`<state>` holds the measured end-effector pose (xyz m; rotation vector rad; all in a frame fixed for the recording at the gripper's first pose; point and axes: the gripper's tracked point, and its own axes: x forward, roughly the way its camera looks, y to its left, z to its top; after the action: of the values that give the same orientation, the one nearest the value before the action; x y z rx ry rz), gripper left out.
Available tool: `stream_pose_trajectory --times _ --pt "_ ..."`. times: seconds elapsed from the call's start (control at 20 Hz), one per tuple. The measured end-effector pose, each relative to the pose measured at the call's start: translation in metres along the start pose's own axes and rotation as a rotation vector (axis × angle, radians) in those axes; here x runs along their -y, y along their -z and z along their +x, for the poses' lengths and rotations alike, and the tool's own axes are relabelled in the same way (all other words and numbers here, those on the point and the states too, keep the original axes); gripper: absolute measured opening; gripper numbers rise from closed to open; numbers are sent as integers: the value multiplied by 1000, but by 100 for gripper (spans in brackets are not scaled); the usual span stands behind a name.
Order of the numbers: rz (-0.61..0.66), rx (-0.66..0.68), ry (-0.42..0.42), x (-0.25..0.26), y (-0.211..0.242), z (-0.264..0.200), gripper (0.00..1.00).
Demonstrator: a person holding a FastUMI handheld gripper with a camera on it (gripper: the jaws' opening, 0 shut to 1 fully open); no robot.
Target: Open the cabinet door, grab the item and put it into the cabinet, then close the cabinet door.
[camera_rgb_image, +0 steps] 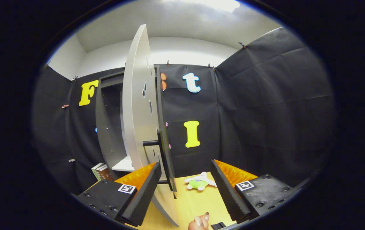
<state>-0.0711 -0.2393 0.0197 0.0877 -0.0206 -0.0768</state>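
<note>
The gripper (185, 191) sits at the bottom of the frame with its two fingers (142, 196) spread wide apart and clamped on nothing. Each finger is a black wedge with a ridged, saw-toothed inner face, orange ribbed backing and a flat black block bearing a small square marker.

The cabinet (107, 127) stands left of centre, a tall dark-grey box with a matte inside wall dotted by peg holes and a pale shelf (123, 165) low down. Its door (139, 105) is swung open, edge-on toward the camera: a smooth light-grey panel, bowed by the lens, with teardrop cut-outs and a dark edge. A black bar handle (158, 143) juts from it, just above the left finger's tip.

The toy (199, 182), a soft plush with a lime-green body and white limbs, lies on the yellow wooden table (195, 204), beyond and between the fingers, right of the door.

Books (101, 172) stand low left beside the cabinet. A hand (199, 222) shows at bottom centre.
</note>
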Motion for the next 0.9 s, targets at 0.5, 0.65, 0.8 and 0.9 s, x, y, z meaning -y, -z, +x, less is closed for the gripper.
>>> stream_pose_trajectory --times 0.5,0.65,0.8,0.9 --pt "-55 3 -44 -66 10 0 98" --pt "-50 7 1 -85 13 -2 98" --pt "-28 7 46 -108 19 -2 98" --pt "-34 14 68 -125 21 -1 98"
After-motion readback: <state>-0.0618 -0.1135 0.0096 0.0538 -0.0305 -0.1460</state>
